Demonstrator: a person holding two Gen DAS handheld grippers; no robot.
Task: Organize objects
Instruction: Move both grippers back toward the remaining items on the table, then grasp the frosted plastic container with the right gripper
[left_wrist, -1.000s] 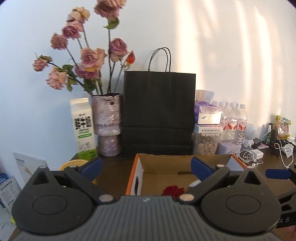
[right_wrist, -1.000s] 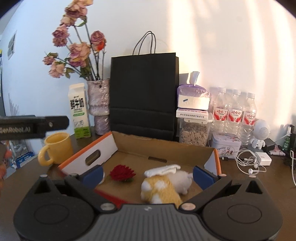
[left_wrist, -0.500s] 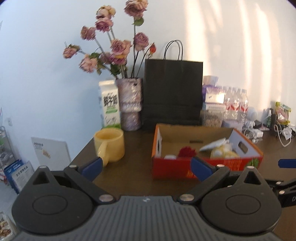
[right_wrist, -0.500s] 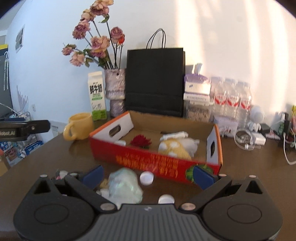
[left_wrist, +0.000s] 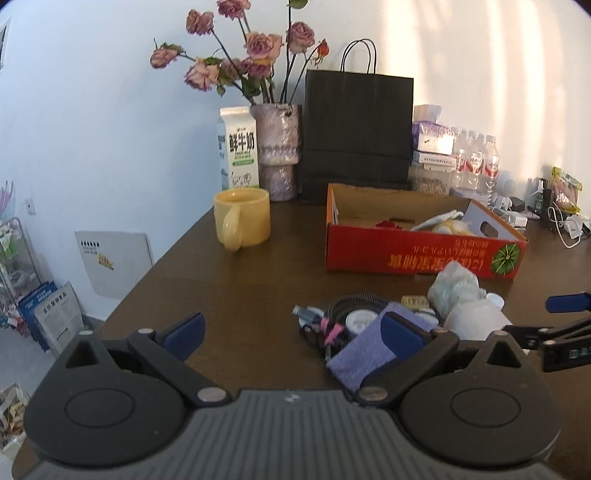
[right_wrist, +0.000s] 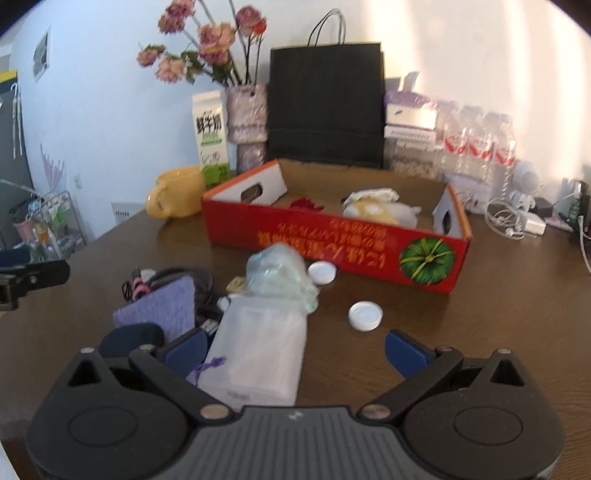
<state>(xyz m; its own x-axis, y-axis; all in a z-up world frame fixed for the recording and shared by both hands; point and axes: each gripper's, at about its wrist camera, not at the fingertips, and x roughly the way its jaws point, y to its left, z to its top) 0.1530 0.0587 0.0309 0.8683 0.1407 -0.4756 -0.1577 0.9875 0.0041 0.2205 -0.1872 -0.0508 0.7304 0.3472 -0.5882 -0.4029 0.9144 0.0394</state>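
Note:
A red cardboard box (left_wrist: 424, 254) (right_wrist: 332, 243) stands mid-table and holds a red flower (right_wrist: 304, 204) and a yellow-white plush (right_wrist: 376, 210). In front of it lies a loose pile: a purple cloth (left_wrist: 364, 347) (right_wrist: 159, 314), a black cable coil (left_wrist: 354, 306), a crumpled plastic bag (right_wrist: 280, 273), a translucent white case (right_wrist: 258, 354) and two white caps (right_wrist: 365, 315). My left gripper (left_wrist: 291, 332) is open just left of the pile, its right finger over the cloth. My right gripper (right_wrist: 295, 350) is open above the case, holding nothing.
A yellow mug (left_wrist: 243, 218) sits left of the box. A milk carton (left_wrist: 238, 147), a vase of dried roses (left_wrist: 277, 147), a black paper bag (left_wrist: 356, 133) and water bottles (right_wrist: 476, 144) line the wall. Chargers and cables (right_wrist: 517, 221) lie at the right. The table's left edge (left_wrist: 147, 269) drops to the floor.
Both grippers have pulled back from the box toward the table's front. The loose pile has come into view, now right under the open fingers.

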